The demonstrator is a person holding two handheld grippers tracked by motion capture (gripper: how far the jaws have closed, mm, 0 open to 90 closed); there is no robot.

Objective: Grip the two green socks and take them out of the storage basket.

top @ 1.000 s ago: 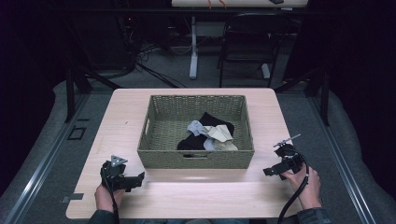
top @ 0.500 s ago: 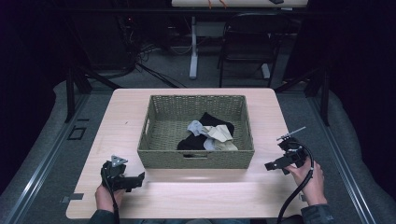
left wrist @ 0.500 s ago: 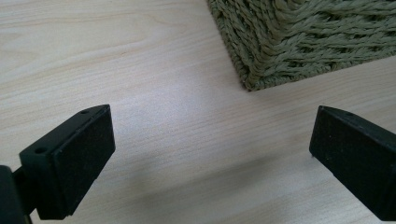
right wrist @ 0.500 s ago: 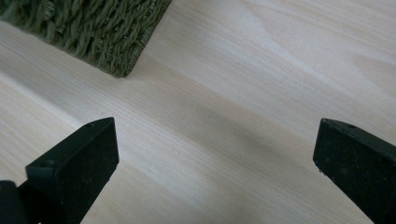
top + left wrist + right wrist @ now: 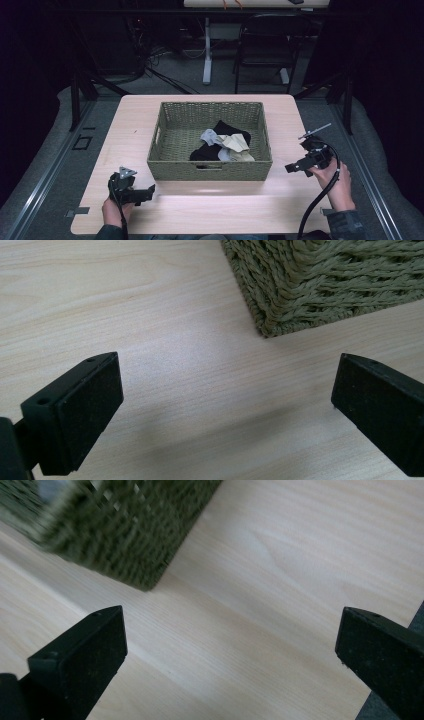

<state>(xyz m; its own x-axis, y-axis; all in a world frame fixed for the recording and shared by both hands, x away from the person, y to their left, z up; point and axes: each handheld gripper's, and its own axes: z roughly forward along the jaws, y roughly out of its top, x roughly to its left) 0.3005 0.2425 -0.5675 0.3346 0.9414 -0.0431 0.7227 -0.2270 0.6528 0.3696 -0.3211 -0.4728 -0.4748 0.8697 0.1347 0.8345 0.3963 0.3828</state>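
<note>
A woven basket sat in the middle of the light wooden table, its long side running left to right. Inside it, toward the near right part, lay a small heap of clothes: black pieces underneath, a grey one and a beige one on top (how many pieces in all could not be told).

The left gripper lay low over the table just beside the basket's near left corner, held by the left hand at the near edge. Its jaws pointed right, along the basket's near wall. In the left gripper view the left gripper had its two black jaws spread wide, with bare wood between them and the basket's corner just beyond, apart from both jaws. Nothing was held.

The right gripper was to the right of the basket, near its near right corner, raised a little above the table in the right hand. Its jaws pointed left toward the basket, and its black cable curved down to the near edge. In the right gripper view the right gripper likewise had its jaws standing far apart, empty, over plain wood; the basket's corner showed blurred at the upper left, apart from the jaws.

Beyond the table stood a dark chair and a white table leg on the grey floor.
</note>
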